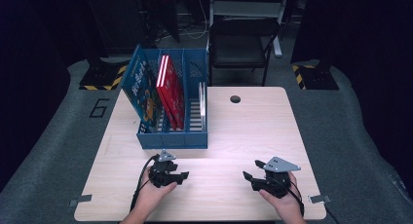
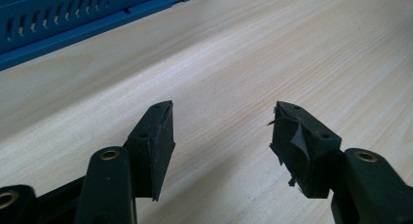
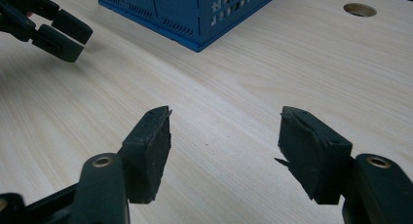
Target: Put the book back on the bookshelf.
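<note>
A blue slotted rack (image 1: pixel 173 136) stands on the pale wooden table (image 1: pixel 243 131) at the back left. It holds a blue picture book (image 1: pixel 143 90), a red book (image 1: pixel 170 85) and a thin white one (image 1: pixel 201 104), all leaning. My left gripper (image 1: pixel 182 176) rests low over the table just in front of the rack, its jaws open with bare wood between them (image 2: pixel 221 112). My right gripper (image 1: pixel 247 176) sits to the right, near the front edge, open too and holding nothing (image 3: pixel 226 112). The two point toward each other.
The rack's base (image 2: pixel 58 24) lies close ahead of the left gripper. In the right gripper view the rack's corner (image 3: pixel 195 9), the left gripper (image 3: pixel 58 31) and a round cable hole (image 3: pixel 359 9) show. A black folding chair (image 1: pixel 241 44) stands beyond the table.
</note>
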